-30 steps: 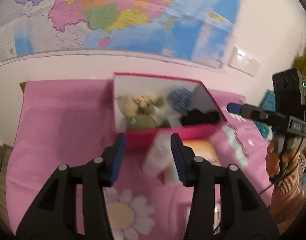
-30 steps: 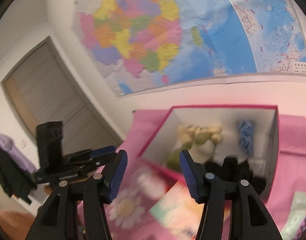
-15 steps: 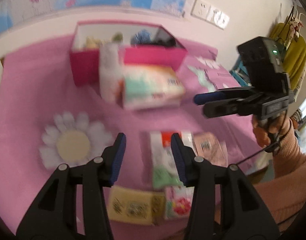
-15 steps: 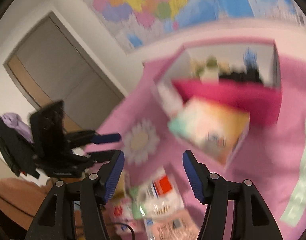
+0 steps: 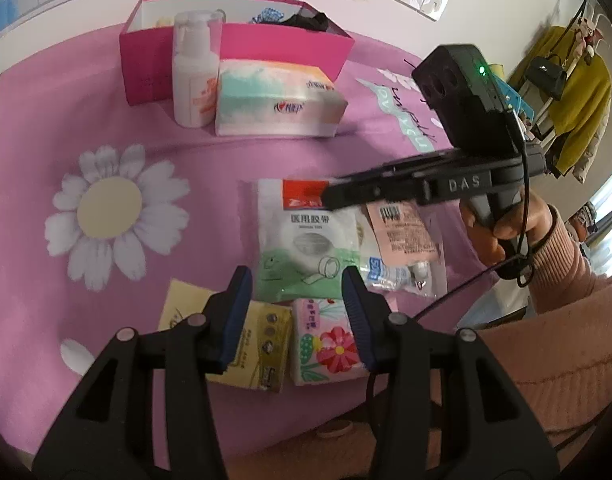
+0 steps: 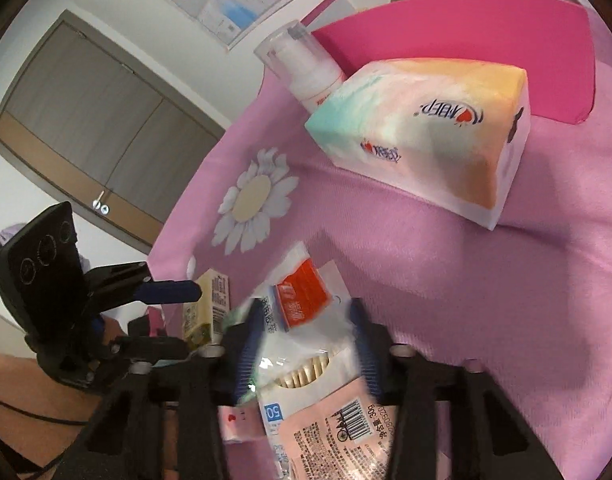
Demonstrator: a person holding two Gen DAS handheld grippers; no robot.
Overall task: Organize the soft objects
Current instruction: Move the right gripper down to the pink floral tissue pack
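Pink cloth printed with a white daisy (image 5: 106,204) covers the surface (image 5: 210,152). At its far edge stands an open magenta box (image 5: 282,46), holding a black soft item (image 5: 308,22) and a blue patterned one beside it. Directly before the box stand a white pump bottle (image 5: 194,76) and a pastel tissue pack (image 5: 276,98), the two touching.

Nearer the person lies a cluster of soft packets: a cotton pad bag (image 5: 306,236) with a red header and green lower half, a clear swab packet (image 5: 394,276) just beside it, a pink sachet (image 5: 404,228) overlapping the swabs, a yellow tissue packet (image 5: 254,340) and a floral tissue packet (image 5: 326,346) side by side at the near edge.

Left tool (image 5: 296,312): hangs above the near packets, jaws partly apart, nothing between the pads; the floral packet and the lower edge of the cotton pad bag show through the gap.

Right tool (image 6: 306,340): low over the cluster, held in a hand (image 5: 502,224) with a pink sleeve. Its jaws have just been closing, and the cotton pad bag and swab packet lie between them. The view is blurred here; whether the pads press on the bags cannot be determined.
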